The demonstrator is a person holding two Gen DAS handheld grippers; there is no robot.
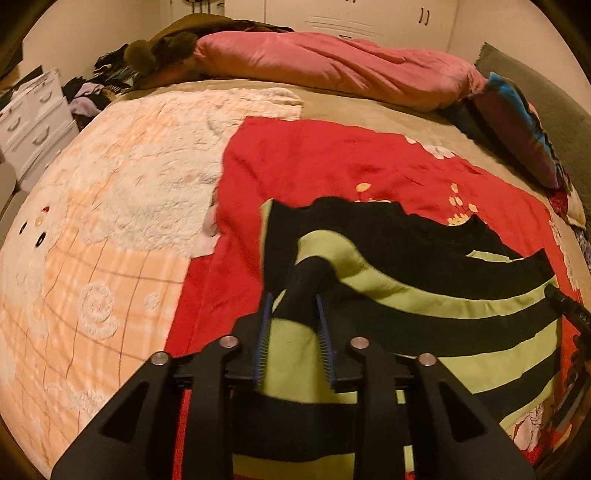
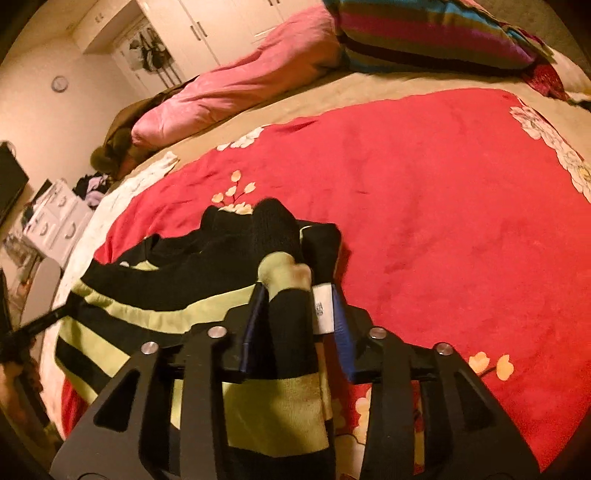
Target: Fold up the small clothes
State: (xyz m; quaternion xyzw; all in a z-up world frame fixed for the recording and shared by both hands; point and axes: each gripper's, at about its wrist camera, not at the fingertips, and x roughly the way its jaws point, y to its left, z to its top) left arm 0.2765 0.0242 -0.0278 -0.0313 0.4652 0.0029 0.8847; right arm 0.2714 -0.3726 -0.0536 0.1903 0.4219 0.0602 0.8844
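Note:
A black and lime-green striped sweater (image 1: pixel 424 295) lies spread on a red flowered blanket (image 1: pixel 314 166) on the bed. My left gripper (image 1: pixel 295 317) hovers over its near left part. A raised black fold sits between the blue pads, and a sliver of green shows beside the left pad, so the jaws look slightly open. In the right wrist view the sweater (image 2: pixel 147 295) is bunched. My right gripper (image 2: pixel 297 310) is shut on a thick roll of it, with a white label (image 2: pixel 323 310) against the right pad. The roll bulges above the fingertips.
A peach and white quilt (image 1: pixel 110 221) covers the bed's left half. A pink duvet (image 1: pixel 332 62) lies along the far edge, with a striped pillow (image 2: pixel 424 33) at the right. White drawers (image 1: pixel 33 114) and a heap of clothes (image 1: pixel 92 92) stand beyond the bed's left side.

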